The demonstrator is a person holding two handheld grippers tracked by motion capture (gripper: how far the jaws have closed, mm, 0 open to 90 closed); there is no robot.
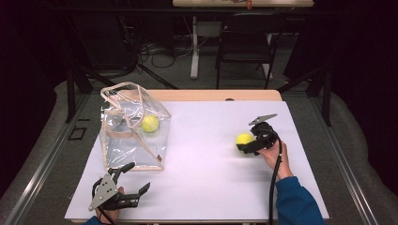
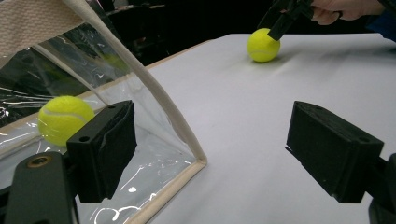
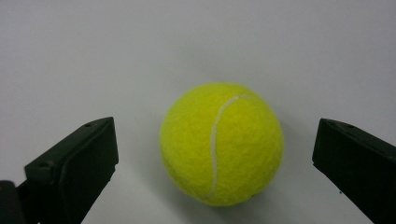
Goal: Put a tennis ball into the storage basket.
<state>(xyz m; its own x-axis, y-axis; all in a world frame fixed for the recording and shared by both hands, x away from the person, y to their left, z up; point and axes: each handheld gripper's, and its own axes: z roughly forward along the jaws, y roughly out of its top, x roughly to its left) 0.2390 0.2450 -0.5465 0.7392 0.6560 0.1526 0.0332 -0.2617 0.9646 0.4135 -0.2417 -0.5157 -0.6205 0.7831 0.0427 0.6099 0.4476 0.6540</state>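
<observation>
step: grasp loose tennis ball (image 3: 221,143) | ball: on white surface (image 1: 206,159), 3 o'clock of clear bag (image 1: 133,126) | right claw (image 3: 215,172): apart, straddling ball | left claw (image 2: 210,154): apart, idle by bag | advice: centre ball, close gently so it can't roll

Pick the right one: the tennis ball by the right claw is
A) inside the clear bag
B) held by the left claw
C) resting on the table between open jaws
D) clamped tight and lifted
C: the right claw has its jaws spread either side of the tennis ball, gaps showing on both sides, and the ball sits on the white table.
</observation>
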